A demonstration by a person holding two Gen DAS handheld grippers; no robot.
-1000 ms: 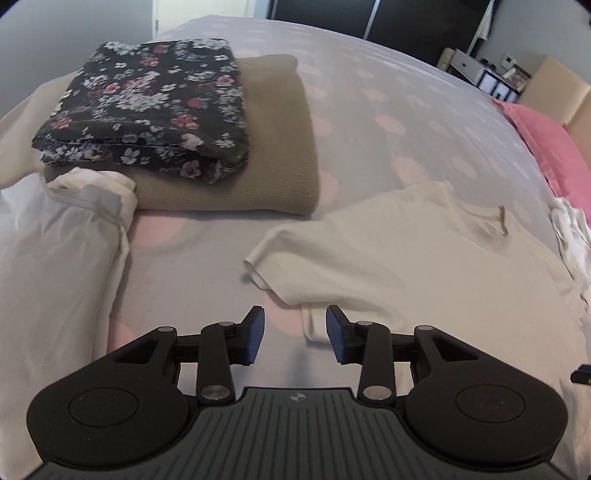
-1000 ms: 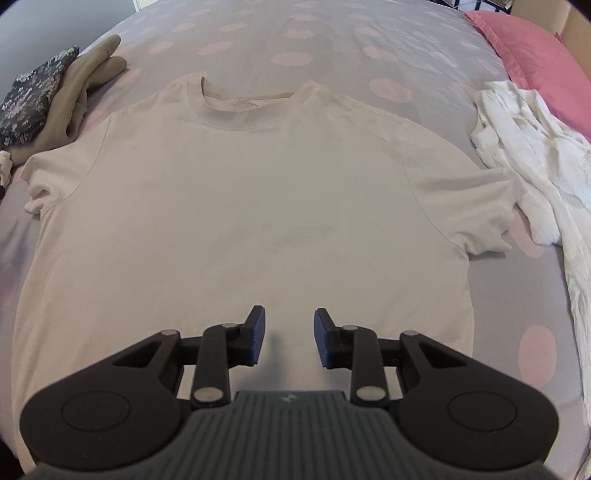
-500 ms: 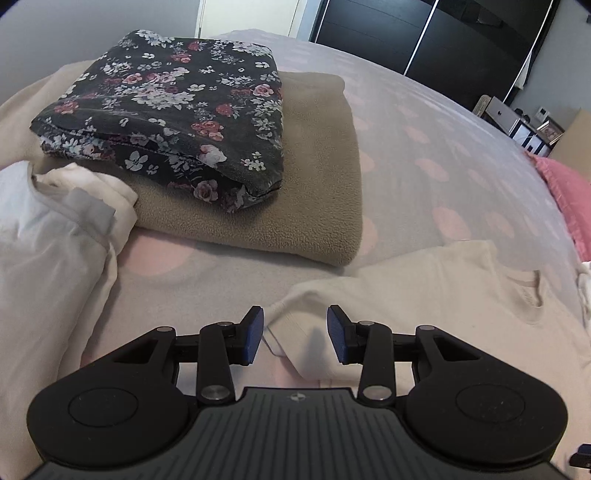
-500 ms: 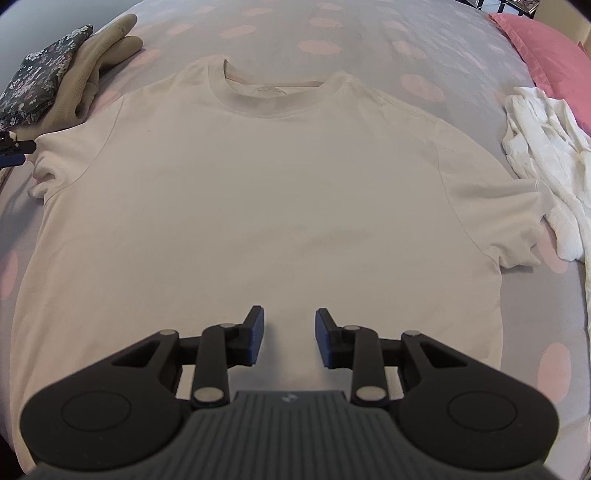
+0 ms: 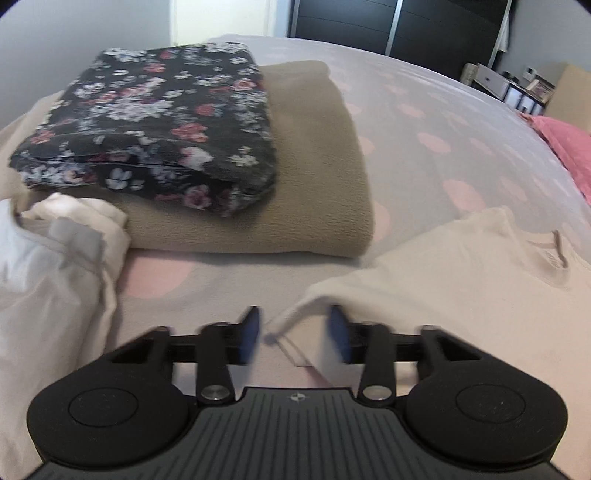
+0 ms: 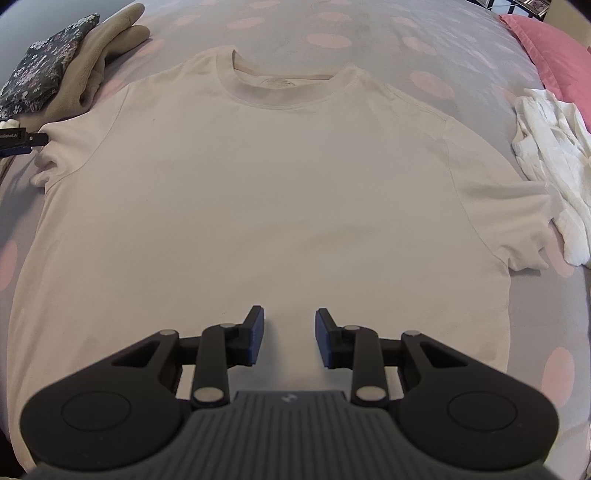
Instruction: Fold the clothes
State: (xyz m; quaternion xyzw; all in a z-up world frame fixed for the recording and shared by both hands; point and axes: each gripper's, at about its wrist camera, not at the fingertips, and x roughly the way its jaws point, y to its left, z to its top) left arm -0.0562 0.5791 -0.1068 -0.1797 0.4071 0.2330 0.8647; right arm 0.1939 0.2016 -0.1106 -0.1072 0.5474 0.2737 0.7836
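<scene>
In the left wrist view, my left gripper (image 5: 293,334) is open, and the blurred hem of the sleeve (image 5: 295,325) of the cream T-shirt (image 5: 461,280) lies between its two blue fingers; I cannot tell if they touch the cloth. Behind it, near the far left corner of the bed (image 5: 424,122), a folded floral garment (image 5: 159,122) rests on a folded beige fleece (image 5: 317,184). A white garment with a grey band (image 5: 55,266) lies at the left edge.

In the right wrist view, my right gripper (image 6: 290,338) is open too, holding nothing, above the lower part of the T-shirt (image 6: 277,192). The shirt lies flat, front up, in the middle of the bed (image 6: 369,33), collar to the far side. The left gripper's tip (image 6: 22,140) is just beside the left sleeve. A crumpled white garment (image 6: 554,166) lies beside the right sleeve, and a pink pillow (image 6: 554,48) is at the far right corner.
</scene>
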